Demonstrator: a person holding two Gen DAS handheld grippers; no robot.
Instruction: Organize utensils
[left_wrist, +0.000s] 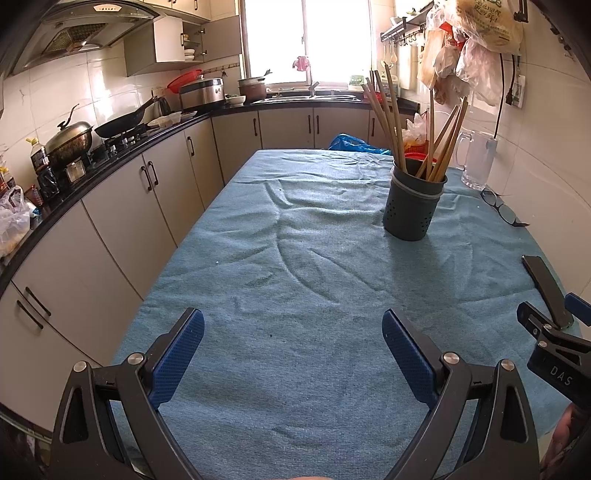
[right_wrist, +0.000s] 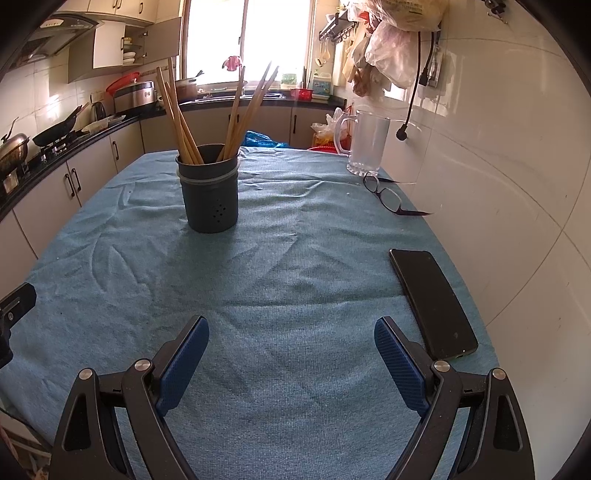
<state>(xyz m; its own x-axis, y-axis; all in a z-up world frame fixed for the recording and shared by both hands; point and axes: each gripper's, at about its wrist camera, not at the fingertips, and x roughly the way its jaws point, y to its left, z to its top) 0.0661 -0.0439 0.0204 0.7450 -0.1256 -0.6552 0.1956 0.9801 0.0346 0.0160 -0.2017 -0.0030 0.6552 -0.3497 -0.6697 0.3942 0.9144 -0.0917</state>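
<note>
Blue tablecloth (right_wrist: 295, 277), upright dark holder (right_wrist: 209, 192), wooden chopsticks (right_wrist: 236, 114)

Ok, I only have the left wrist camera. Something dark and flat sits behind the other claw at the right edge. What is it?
Observer: A black phone, lying flat on the blue cloth beside the wall.
Operator: Is the right claw holding anything?
Observer: No, the right claw is open and empty, over bare cloth.
Operator: Any chopsticks loose on that side?
Observer: None visible; the chopsticks that show stand in the dark holder.
</note>
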